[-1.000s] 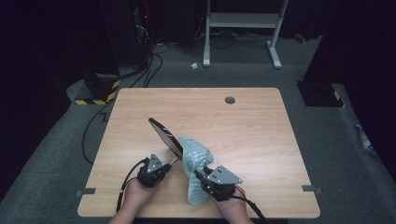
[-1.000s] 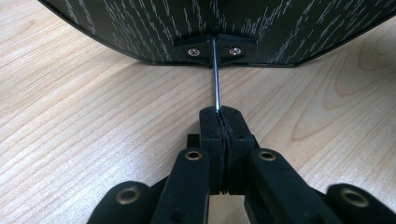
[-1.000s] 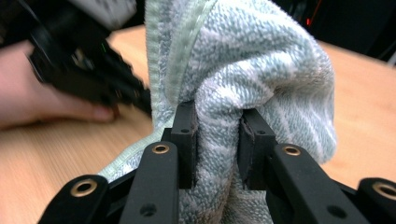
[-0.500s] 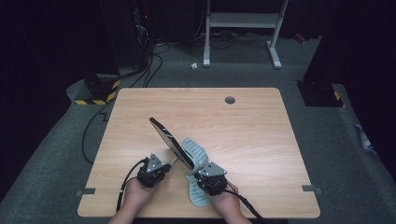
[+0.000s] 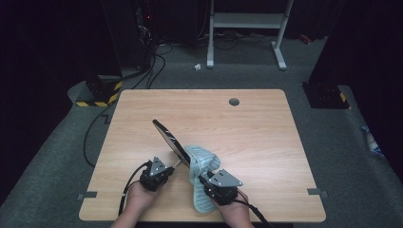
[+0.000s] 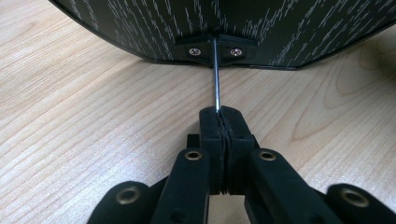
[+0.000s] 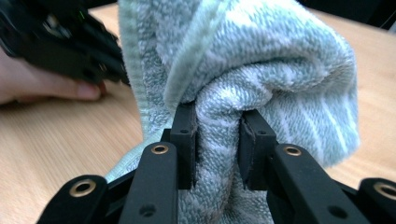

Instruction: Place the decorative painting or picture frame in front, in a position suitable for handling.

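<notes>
While tilted, mirror against towel.

A wooden table with a round grommet hole stood on grey carpet. Behind it were cables and a white metal stand.

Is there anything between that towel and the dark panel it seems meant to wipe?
Nothing visible. The towel, clamped in the right gripper, lies right against the panel, which the left gripper holds tilted by its thin metal stem.

light wood table; pale green towel lying at near edge.
</notes>
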A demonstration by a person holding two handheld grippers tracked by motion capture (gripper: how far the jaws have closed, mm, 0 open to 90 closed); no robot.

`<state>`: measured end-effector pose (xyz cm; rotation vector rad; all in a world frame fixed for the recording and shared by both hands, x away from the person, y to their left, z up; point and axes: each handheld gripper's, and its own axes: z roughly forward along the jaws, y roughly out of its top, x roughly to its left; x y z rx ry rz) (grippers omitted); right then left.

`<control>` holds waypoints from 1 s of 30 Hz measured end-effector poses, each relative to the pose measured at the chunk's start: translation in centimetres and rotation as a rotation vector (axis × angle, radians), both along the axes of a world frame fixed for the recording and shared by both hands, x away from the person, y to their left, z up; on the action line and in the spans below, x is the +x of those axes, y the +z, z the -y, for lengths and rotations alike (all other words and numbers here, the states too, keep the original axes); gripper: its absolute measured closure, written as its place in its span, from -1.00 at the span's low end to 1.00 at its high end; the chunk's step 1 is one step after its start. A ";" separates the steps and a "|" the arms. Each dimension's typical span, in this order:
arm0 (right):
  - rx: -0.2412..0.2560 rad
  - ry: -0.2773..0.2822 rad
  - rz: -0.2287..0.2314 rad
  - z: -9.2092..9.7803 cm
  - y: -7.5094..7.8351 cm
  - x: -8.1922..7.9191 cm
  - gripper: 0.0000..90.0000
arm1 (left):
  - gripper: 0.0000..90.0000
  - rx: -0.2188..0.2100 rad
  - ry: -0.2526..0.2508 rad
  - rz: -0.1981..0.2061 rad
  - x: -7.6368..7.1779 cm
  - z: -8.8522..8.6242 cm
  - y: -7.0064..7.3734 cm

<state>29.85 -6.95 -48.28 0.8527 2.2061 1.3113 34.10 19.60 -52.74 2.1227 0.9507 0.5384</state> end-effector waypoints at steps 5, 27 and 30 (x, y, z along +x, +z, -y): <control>0.024 0.018 0.063 -0.4 2.3 -0.1 0.55 | 0.95 -0.001 0.002 -0.006 0.0 -0.1 0.0; 0.076 0.083 0.239 -4.9 10.3 1.4 0.54 | 0.96 -0.015 0.010 -0.003 0.0 0.0 0.0; 0.078 0.093 0.246 -5.8 11.1 1.7 0.54 | 0.95 -0.018 0.013 -0.006 0.0 0.0 0.0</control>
